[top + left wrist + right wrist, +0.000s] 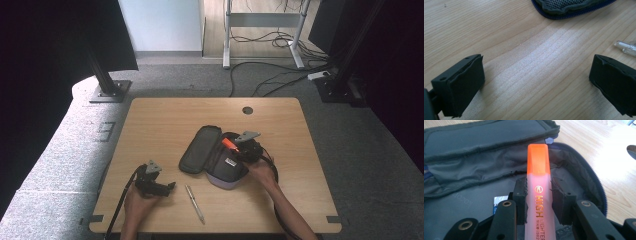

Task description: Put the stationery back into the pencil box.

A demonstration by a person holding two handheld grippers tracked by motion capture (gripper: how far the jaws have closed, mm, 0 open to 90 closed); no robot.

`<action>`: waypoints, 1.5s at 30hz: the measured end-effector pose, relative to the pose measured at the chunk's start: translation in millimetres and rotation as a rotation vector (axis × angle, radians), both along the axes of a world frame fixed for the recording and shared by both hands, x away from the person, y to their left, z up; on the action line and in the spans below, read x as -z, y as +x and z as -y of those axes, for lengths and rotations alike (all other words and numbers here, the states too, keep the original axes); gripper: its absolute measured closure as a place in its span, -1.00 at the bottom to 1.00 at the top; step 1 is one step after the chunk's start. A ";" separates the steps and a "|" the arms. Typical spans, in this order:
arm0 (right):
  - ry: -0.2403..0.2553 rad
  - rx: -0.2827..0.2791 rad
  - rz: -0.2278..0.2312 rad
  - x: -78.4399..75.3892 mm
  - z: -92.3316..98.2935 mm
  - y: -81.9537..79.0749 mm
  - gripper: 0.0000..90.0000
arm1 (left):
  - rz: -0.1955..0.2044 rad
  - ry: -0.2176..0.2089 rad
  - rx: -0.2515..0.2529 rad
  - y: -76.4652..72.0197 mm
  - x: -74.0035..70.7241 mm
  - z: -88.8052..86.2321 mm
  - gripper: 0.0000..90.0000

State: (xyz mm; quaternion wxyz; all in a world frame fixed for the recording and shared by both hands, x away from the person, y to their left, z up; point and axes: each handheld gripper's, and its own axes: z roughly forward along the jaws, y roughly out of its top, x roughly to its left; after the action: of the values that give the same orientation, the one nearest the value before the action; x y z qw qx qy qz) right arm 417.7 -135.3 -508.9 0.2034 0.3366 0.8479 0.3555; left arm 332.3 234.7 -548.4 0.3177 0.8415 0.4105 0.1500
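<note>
Orange plastic is seen clamped between the black pads of the right gripper (538,195); in the right gripper view the highlighter (538,182) is held along the jaws, its orange cap pointing away over the open pencil case (474,152), and gold lettering can be read on its pale barrel; none of that lettering can be made out from the high view, where the highlighter (229,144) appears as a small orange sliver above the case (212,155). From the high view the case is seen lying opened near the middle of the table (160,120), its flap folded out to the left; the right gripper (240,145) is placed over its right half.

The left gripper (165,187) is seen in the high view near the front left part of the table, well apart from the case; in the left gripper view its jaws are spread wide with nothing but bare wood between them; the mesh-lined edge of the case (571,8) is shown at the top, and the clear tip of a pen (625,47) at the right, just beside one pad. In the high view the pen (195,203) is seen whole, lying between the two hands close to the front edge.

Open wood is left along the back and left of the table; a round cable hole (247,110) is set near the back edge.
</note>
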 end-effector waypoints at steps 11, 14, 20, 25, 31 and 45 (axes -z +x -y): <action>-0.019 -0.004 -0.024 15.6 -3.8 4.5 0.46 | 0.000 0.000 0.001 0.0 0.0 0.0 -1.00; -0.022 -0.006 -0.027 17.0 -4.5 4.9 0.45 | 0.000 0.000 0.000 0.0 0.0 0.0 -1.00; -0.018 -0.012 -0.040 19.1 -5.0 5.7 0.43 | 0.000 0.000 0.000 0.0 0.0 0.0 -1.00; 0.000 -0.012 -0.045 15.5 -3.0 6.0 0.32 | 0.000 0.000 0.000 0.0 0.0 0.0 -1.00; 0.021 -0.013 -0.057 8.7 -0.7 4.8 0.10 | 0.000 0.000 0.000 0.0 0.0 0.0 -1.00; 0.024 -0.024 -0.049 -8.1 8.7 -5.9 -0.32 | 0.000 0.000 0.000 0.0 0.0 0.0 -1.00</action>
State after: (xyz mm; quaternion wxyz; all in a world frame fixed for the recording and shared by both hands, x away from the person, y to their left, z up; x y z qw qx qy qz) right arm 411.9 -144.0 -500.8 0.1743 0.3372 0.8524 0.3596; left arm 332.3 234.7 -548.4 0.3176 0.8415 0.4104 0.1500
